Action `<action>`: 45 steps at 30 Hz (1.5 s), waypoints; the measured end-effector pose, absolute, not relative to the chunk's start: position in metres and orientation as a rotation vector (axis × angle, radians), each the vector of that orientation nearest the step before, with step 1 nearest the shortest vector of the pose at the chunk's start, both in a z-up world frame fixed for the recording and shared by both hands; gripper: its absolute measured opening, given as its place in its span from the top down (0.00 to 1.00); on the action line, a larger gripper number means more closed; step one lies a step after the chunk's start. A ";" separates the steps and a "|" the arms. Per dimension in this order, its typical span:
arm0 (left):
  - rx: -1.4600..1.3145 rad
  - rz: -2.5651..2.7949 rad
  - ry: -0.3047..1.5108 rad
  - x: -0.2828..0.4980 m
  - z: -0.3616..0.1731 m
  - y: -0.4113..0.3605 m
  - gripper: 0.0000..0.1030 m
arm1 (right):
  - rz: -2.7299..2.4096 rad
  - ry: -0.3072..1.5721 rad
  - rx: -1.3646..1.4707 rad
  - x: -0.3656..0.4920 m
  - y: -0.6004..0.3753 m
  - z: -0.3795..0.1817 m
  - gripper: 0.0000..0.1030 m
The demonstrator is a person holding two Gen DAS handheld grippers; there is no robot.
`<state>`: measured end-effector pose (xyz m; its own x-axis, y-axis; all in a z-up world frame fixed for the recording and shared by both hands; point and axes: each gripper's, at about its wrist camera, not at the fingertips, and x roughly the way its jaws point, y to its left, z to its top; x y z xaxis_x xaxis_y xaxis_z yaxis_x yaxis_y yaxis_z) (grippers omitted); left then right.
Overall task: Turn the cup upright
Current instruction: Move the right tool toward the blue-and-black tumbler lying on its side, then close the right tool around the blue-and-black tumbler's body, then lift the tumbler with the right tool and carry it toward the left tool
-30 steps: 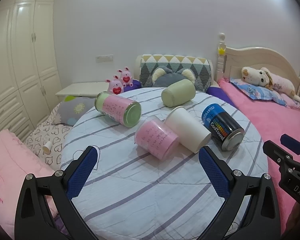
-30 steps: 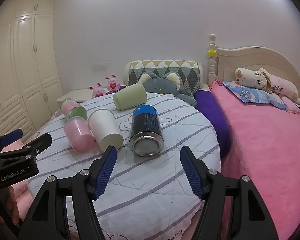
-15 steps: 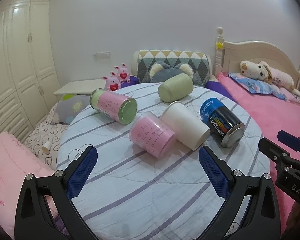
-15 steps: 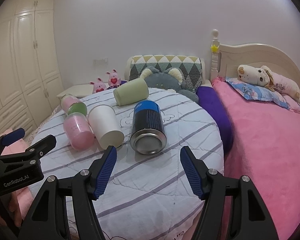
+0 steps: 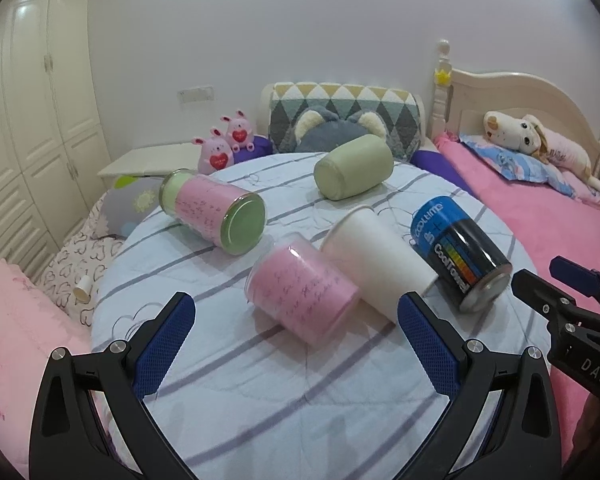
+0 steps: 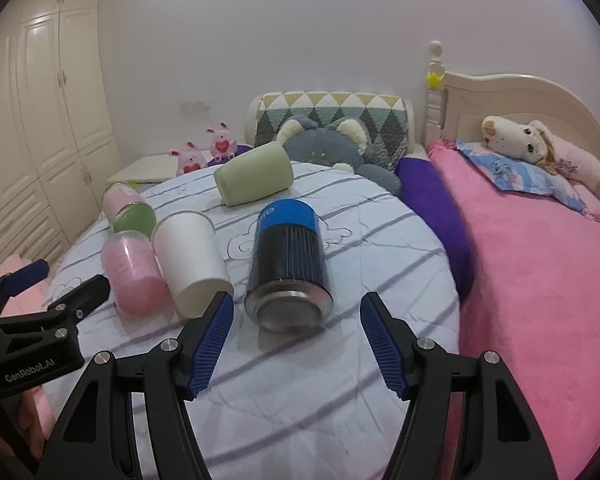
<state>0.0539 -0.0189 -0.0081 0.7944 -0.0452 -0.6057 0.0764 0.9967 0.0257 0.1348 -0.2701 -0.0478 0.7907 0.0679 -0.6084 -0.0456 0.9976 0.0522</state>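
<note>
Several cups and cans lie on their sides on a round table (image 5: 260,400) with a striped cloth. A white paper cup (image 5: 376,258) (image 6: 190,262) lies in the middle, between a pink cup (image 5: 302,294) (image 6: 134,272) and a blue and black can (image 5: 462,252) (image 6: 288,264). A pink jar with a green lid (image 5: 214,212) (image 6: 128,210) and a green cup (image 5: 354,166) (image 6: 254,176) lie farther back. My left gripper (image 5: 292,332) is open, just short of the pink cup. My right gripper (image 6: 296,340) is open, its fingers either side of the can's near end.
A pink bed (image 6: 540,280) with a plush dog (image 6: 540,144) runs along the right. A patterned cushion (image 5: 344,116) and a grey plush (image 5: 336,134) sit behind the table. Two pink bunny toys (image 5: 226,146) stand at a low white stand. White wardrobes (image 5: 32,120) line the left wall.
Both grippers have moved forward toward the cups, which now look larger and nearer. The cups and cans have not moved. Both grippers stay open.
</note>
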 end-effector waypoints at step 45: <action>0.081 -0.057 1.165 0.169 0.004 0.002 0.01 | -0.017 1.530 0.083 0.287 -0.257 -0.105 0.34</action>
<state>0.1686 0.0017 0.0039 0.3942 -0.0029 -0.9190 0.0866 0.9957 0.0340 0.2869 -0.2567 -0.1047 0.0413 0.0411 -0.9983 0.0627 0.9971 0.0436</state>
